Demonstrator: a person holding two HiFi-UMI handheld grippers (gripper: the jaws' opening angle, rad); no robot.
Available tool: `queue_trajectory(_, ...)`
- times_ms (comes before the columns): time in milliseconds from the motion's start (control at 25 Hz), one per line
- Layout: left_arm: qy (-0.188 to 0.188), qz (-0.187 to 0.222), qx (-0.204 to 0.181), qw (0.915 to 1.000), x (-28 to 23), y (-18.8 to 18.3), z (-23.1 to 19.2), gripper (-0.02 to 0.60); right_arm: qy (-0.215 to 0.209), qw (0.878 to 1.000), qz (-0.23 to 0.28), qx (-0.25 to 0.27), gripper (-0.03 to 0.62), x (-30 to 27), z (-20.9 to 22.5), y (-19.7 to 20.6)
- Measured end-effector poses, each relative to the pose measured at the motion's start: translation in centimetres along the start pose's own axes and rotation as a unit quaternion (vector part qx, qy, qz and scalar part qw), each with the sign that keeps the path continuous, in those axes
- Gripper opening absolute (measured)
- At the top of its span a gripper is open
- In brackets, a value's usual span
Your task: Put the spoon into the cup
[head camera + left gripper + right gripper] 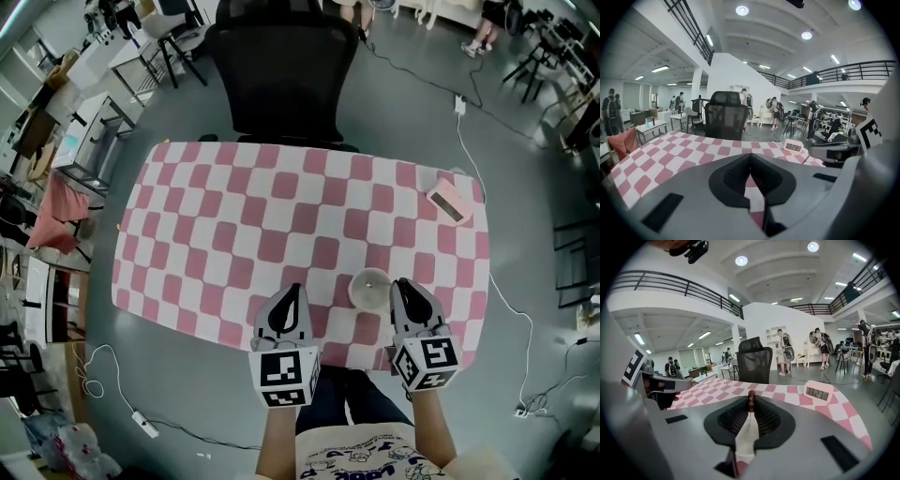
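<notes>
Head view: the right gripper (404,286) pinches the spoon (750,398), with the cup (369,289) at its 9 o'clock.
The cup stands on the checked cloth (234,216), at 2 o'clock from the left gripper (292,295), whose jaws meet on nothing. The spoon probably needs carrying over the rim, tipping downward, and releasing only once inside, so that the light cup is not knocked.

Bright ceiling lights (742,10), soft shadows, fisheye bending, dark corners

Pink-and-white checked tablecloth (234,216), black chair (281,75)
</notes>
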State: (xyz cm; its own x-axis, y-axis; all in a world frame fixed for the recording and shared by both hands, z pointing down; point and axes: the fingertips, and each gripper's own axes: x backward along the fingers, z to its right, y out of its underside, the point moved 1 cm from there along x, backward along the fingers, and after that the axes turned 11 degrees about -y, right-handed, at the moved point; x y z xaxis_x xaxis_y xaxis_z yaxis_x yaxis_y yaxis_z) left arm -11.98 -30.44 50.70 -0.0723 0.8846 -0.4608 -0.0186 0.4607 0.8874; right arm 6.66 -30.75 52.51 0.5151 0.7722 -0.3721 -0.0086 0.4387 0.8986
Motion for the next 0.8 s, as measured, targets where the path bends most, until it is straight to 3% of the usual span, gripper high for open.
queue_trajectory(800,0.007,-0.047,0.002,0.9989,-3.0,4.3,-0.1,0.014,-0.02,0.997,-0.06,-0.038,0.052,-3.7,0.4,5.6)
